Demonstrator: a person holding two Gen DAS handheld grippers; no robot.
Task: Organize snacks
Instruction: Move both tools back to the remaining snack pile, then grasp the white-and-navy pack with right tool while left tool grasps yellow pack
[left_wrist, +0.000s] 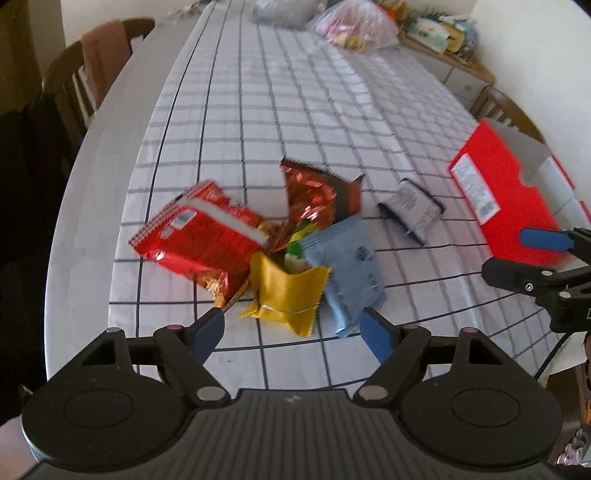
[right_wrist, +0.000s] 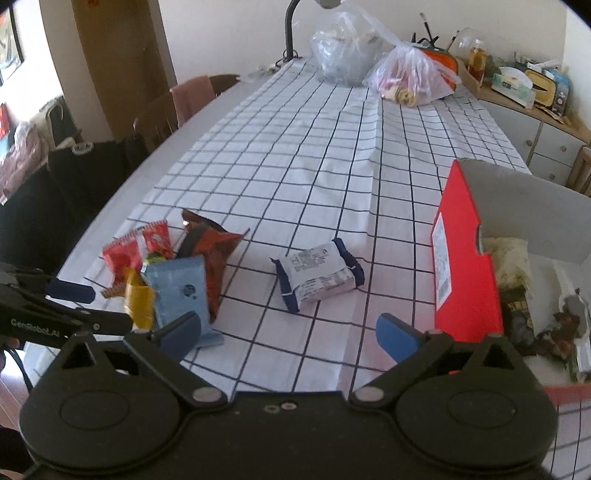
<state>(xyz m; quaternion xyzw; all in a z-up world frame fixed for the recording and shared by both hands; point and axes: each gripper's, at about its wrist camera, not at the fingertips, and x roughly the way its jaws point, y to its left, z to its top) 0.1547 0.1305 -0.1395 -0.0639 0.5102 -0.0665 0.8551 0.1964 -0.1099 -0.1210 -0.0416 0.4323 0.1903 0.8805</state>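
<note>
Checked tablecloth (left_wrist: 295, 110), left gripper (left_wrist: 293, 326) wide apart over snack pile (left_wrist: 280, 251), right gripper (right_wrist: 288, 332) wide, empty, beside red box (right_wrist: 465, 266)

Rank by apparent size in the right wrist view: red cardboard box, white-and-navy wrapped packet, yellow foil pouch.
1. Red cardboard box, though it is nearest.
2. White-and-navy wrapped packet.
3. Yellow foil pouch, partly hidden.

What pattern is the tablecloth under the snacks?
White tablecloth with a dark grid of thin lines; clearest in the right wrist view.
</note>
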